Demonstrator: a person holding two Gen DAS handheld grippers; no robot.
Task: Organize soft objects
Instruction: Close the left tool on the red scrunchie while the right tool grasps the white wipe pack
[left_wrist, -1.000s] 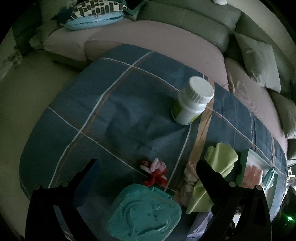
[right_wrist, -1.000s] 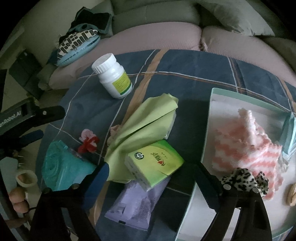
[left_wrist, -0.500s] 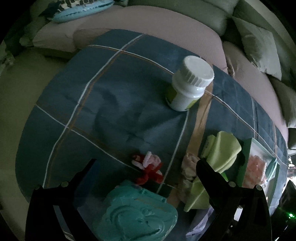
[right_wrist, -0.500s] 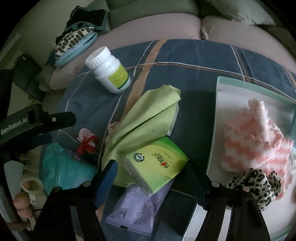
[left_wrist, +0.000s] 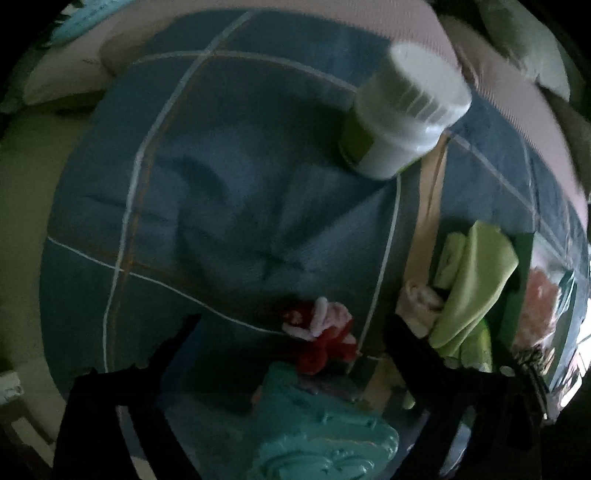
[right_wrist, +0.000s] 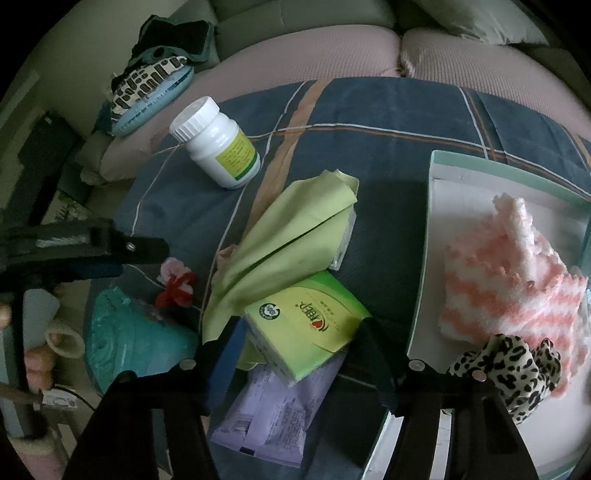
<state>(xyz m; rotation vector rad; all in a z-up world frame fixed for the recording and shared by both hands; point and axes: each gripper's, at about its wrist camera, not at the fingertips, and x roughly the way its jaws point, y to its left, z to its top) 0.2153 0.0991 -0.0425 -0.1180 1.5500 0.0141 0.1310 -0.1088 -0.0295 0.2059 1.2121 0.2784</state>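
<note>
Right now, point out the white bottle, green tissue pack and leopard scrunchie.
white bottle (right_wrist: 221, 147): right wrist view, on its body.
green tissue pack (right_wrist: 306, 325): right wrist view, on its printed top face.
leopard scrunchie (right_wrist: 506, 365): right wrist view, on its spotted fabric.

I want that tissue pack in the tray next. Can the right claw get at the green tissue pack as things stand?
Probably yes: the right claw already straddles the green tissue pack, jaws closing, nothing on top of it; only the lime cloth touches its far edge.

Dim light throughout; left view motion-blurred, both fisheye-warped at edges.

Both wrist views down onto tablecloth
</note>
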